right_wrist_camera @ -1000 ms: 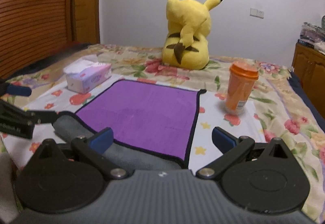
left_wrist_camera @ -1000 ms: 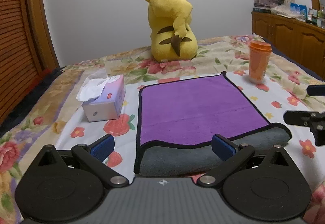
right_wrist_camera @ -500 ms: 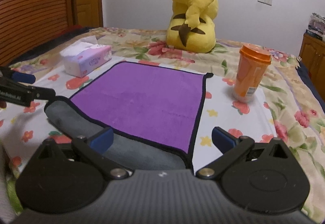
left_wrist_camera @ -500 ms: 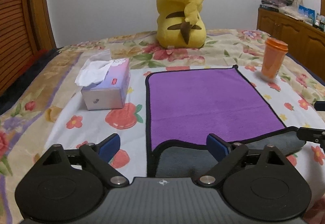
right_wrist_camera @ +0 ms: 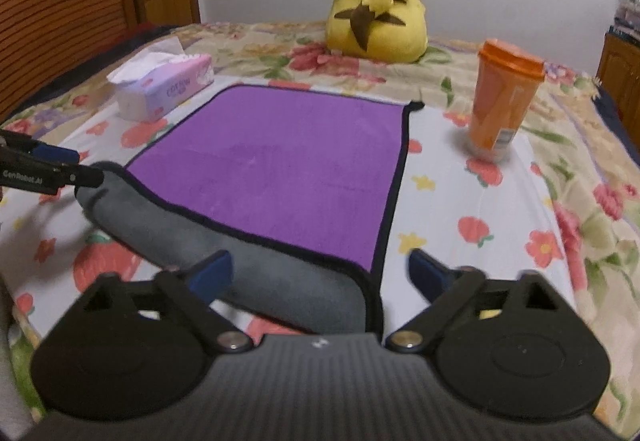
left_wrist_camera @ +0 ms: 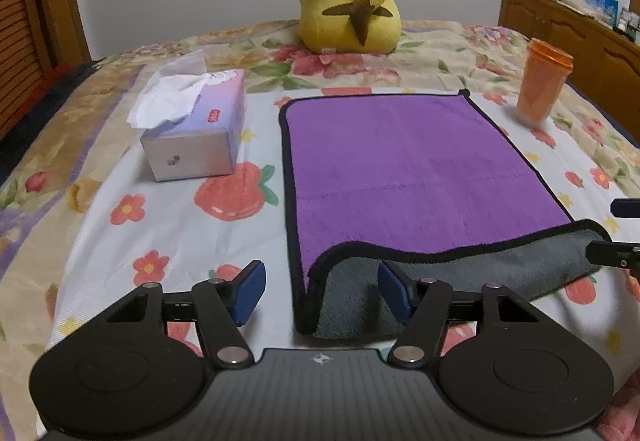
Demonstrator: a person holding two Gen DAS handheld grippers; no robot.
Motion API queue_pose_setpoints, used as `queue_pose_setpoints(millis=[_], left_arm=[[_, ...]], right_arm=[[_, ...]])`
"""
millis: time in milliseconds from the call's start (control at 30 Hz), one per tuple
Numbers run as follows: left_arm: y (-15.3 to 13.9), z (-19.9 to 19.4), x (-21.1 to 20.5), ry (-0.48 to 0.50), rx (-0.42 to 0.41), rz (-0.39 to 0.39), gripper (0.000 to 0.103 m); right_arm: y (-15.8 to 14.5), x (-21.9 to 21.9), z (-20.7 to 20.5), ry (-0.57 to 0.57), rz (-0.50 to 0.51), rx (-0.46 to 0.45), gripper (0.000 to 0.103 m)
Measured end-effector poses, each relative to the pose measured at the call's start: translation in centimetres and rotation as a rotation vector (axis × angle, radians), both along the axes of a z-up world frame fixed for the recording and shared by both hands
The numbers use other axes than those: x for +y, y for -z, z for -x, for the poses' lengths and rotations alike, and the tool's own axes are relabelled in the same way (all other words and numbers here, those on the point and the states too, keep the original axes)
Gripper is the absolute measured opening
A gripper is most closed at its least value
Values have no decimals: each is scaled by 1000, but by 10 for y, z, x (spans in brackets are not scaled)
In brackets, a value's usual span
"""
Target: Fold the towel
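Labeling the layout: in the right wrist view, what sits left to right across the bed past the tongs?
Left tongs at the frame edge → tissue box → purple towel → orange cup. The yellow plush overlaps the towel's span further back, so it is left out of the order.

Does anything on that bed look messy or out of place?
Only the towel: its near edge is flipped back, grey underside up, more on one corner, so the fold sits askew. The tissue box and orange cup stand upright.
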State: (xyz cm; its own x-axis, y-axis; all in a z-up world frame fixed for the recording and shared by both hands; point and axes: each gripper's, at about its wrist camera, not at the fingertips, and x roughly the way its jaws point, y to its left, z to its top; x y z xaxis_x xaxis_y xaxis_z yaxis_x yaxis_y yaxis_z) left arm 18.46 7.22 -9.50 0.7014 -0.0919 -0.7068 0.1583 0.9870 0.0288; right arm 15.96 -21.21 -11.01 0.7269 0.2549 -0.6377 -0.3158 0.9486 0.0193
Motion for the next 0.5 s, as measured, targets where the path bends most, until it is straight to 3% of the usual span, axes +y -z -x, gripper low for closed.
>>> queue_pose_setpoints(millis=[267,500], left_arm=[[13,-5,-1,1,71,-20,54],[18,-7,1,-2,108,-9,44]], right_arm=[[9,-5,-7,6,-23,73,85],[13,-8,-11,-1,-52,116,72]])
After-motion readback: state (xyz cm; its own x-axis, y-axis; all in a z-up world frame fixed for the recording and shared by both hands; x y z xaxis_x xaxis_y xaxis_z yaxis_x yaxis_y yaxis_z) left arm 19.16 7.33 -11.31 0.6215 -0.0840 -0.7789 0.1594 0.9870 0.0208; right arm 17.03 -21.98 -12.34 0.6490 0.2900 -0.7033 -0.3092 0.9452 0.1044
